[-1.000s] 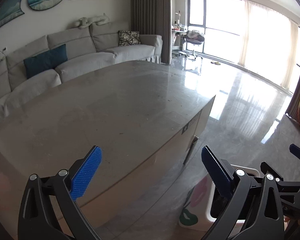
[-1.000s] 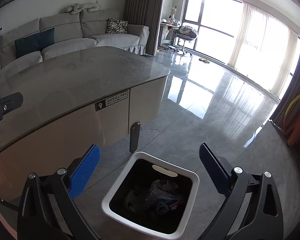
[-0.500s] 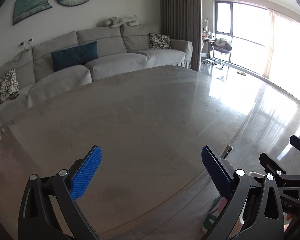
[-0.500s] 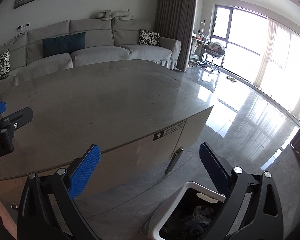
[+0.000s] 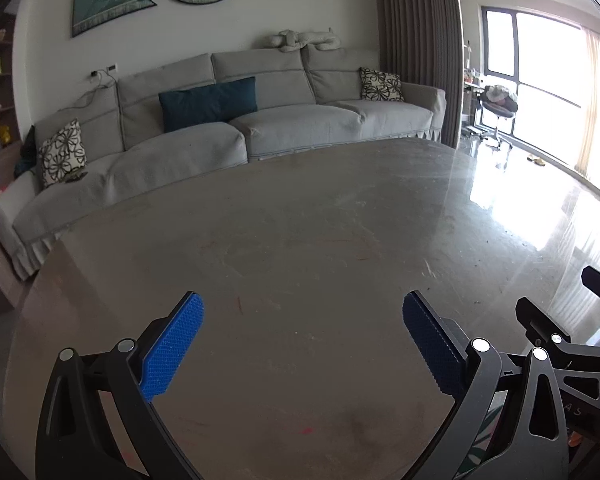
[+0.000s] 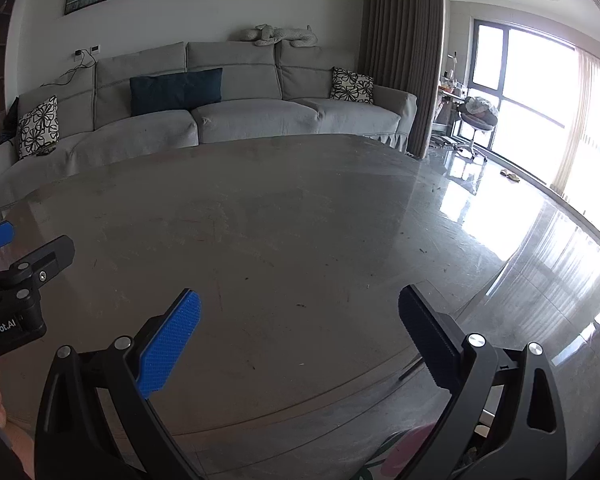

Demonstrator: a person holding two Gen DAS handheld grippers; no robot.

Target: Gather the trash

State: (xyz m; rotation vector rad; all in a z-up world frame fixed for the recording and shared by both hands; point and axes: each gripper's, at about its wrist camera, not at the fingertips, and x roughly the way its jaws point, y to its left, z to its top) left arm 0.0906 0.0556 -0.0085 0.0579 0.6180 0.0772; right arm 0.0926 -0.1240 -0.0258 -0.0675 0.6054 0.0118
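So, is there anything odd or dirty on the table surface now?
Nothing large stands out. The table has only small dark crumbs toward its right side and faint red marks. Both grippers are open and hold nothing.

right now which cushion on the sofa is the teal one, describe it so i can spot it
Find the long grey sofa under the wall art behind the table. The teal cushion leans against its backrest near the middle. It is plain and wide, unlike the two black-and-white flowered cushions at the sofa's ends.
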